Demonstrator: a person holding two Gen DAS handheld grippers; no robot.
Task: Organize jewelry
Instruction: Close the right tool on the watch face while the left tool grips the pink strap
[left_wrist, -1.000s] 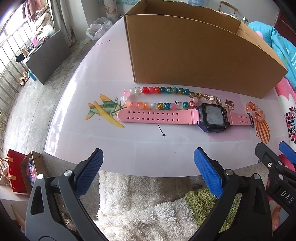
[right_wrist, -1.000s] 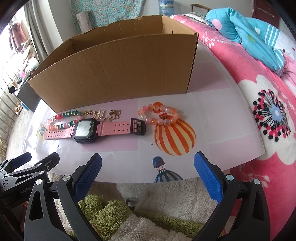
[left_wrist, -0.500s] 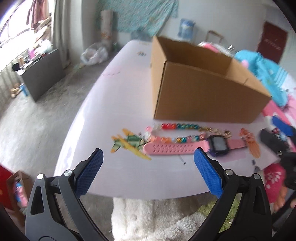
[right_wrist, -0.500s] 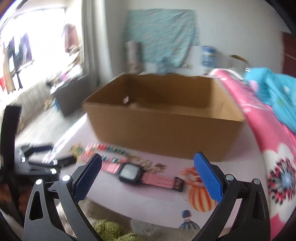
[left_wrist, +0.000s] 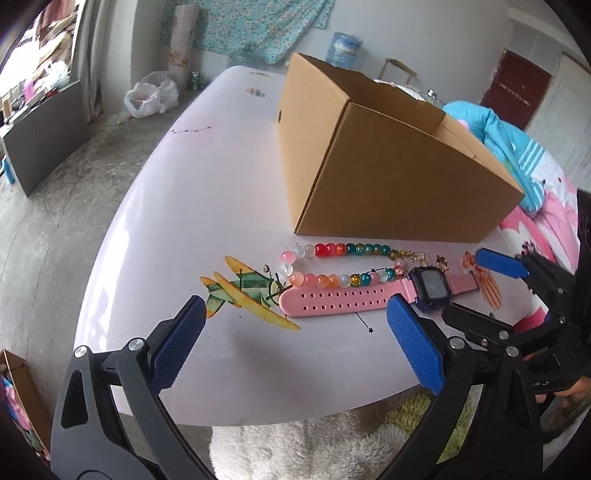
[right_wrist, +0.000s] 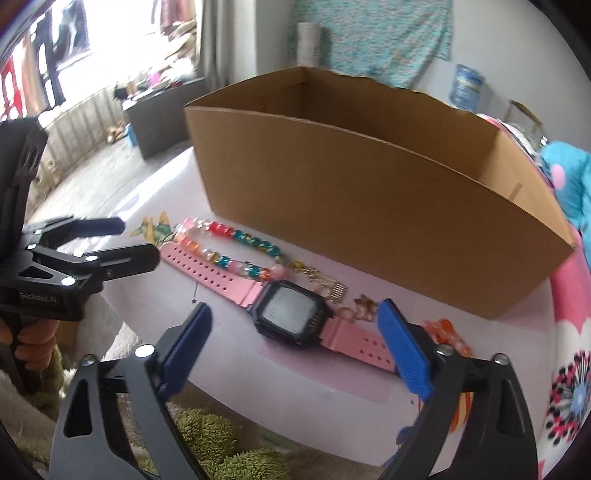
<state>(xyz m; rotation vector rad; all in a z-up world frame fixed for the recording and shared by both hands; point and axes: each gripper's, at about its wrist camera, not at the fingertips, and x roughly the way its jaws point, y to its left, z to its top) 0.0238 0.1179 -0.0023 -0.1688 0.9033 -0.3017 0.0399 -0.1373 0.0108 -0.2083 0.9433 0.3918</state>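
Pink watch (right_wrist: 295, 317) lies flat on the white table (left_wrist: 207, 206), just in front of the cardboard box (left_wrist: 388, 177). In the right wrist view its long axis runs 10 to 4 o'clock: long holed strap toward 10, black face up at centre, short strap toward 4. In the left wrist view the same watch (left_wrist: 369, 295) runs almost 9 to 3, face at the 3 end.

Multicolour bead strand (left_wrist: 340, 262) sits folded in two rows between watch and box, parallel to the strap, touching or just beside it. Gold chain bits (right_wrist: 325, 284) sit at its 3 o'clock end. Orange bead bracelet (right_wrist: 443, 332) is at the watch's short-strap end, partly hidden behind a blue pad.

Box is open-topped, long side parallel to the jewelry; only inner walls show, contents cannot be told.

Right gripper (right_wrist: 295, 350) is spread, its jaws having just been narrowing, straddling the watch face from the near side; pads do not press on it. Left gripper (left_wrist: 295, 339) is spread wide, nothing between its pads, at the table's near edge by the long strap and the airplane sticker (left_wrist: 243, 291).
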